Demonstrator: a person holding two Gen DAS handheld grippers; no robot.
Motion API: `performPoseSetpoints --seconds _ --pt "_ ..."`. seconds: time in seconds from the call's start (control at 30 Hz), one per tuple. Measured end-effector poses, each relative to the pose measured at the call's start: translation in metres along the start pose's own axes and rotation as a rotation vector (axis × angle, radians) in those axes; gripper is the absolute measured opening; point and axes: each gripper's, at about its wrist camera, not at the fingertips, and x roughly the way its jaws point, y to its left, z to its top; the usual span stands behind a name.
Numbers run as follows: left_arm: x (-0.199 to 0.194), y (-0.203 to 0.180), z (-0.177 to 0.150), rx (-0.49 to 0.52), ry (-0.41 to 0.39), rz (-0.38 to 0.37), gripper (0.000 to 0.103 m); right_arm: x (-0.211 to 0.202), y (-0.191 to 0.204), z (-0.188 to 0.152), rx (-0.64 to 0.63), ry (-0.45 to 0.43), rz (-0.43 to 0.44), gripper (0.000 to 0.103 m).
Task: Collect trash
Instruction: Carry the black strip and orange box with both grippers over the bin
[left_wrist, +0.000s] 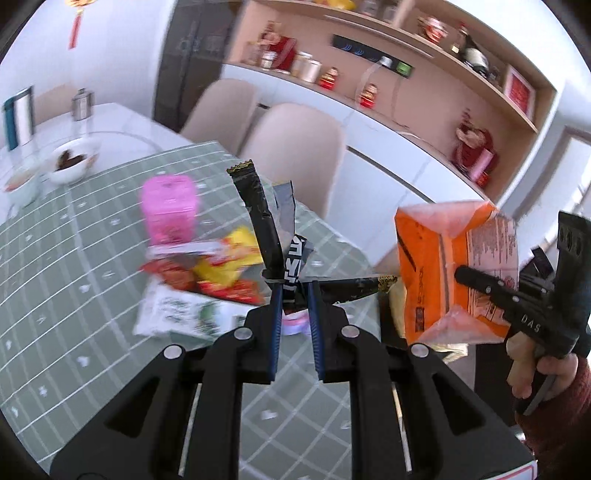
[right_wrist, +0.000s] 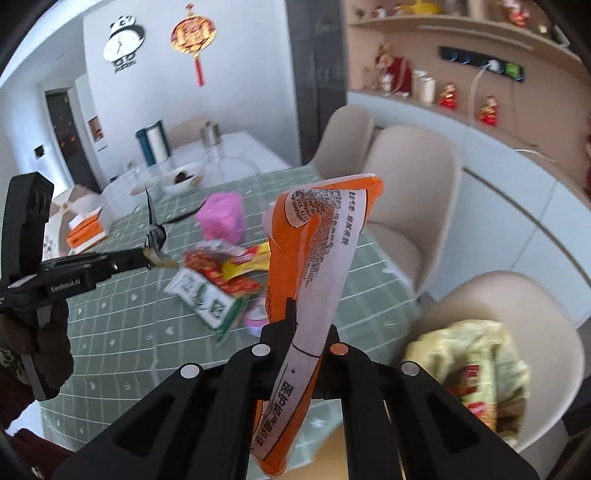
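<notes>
My left gripper (left_wrist: 295, 291) is shut on a bunch of black wrappers (left_wrist: 258, 218), held above the green checked tablecloth (left_wrist: 74, 266). It also shows in the right wrist view (right_wrist: 149, 258), with the black wrappers (right_wrist: 155, 236) at its tip. My right gripper (right_wrist: 299, 314) is shut on an orange and white plastic bag (right_wrist: 317, 236), held up over the table's edge. In the left wrist view the right gripper (left_wrist: 461, 275) and the orange bag (left_wrist: 436, 266) are at the right. More trash lies on the cloth: red and yellow snack packets (left_wrist: 221, 269), a white and green packet (left_wrist: 177, 314), a pink box (left_wrist: 170, 210).
A white bowl (left_wrist: 74, 162) and a metal canister (left_wrist: 82, 105) stand at the table's far end. Beige chairs (right_wrist: 406, 192) line the right side; the nearest holds a yellowish crumpled bag (right_wrist: 476, 369). An orange box (right_wrist: 85, 236) lies at the left.
</notes>
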Motion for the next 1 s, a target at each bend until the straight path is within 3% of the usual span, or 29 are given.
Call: performPoseSetpoints --seconds 0.27,0.47,0.7,0.8,0.87,1.0 --pt "0.063 -0.102 0.010 0.104 0.077 -0.150 0.014 -0.057 -0.094 -0.030 0.081 -0.050 -0.186 0.006" --pt "0.124 -0.180 0.000 0.153 0.166 -0.251 0.014 -0.092 -0.168 -0.069 0.151 -0.057 -0.305 0.006" --pt "0.198 -0.254 -0.022 0.197 0.251 -0.291 0.014 -0.110 -0.230 -0.107 0.224 -0.064 -0.348 0.006" --pt "0.217 -0.266 -0.026 0.214 0.266 -0.282 0.017 -0.117 -0.248 -0.118 0.259 -0.073 -0.339 0.006" --pt "0.225 -0.272 -0.028 0.227 0.272 -0.271 0.029 -0.117 -0.257 -0.119 0.264 -0.079 -0.333 0.006" --pt "0.222 -0.263 -0.027 0.177 0.265 -0.239 0.032 -0.114 -0.260 -0.119 0.282 -0.102 -0.271 0.006"
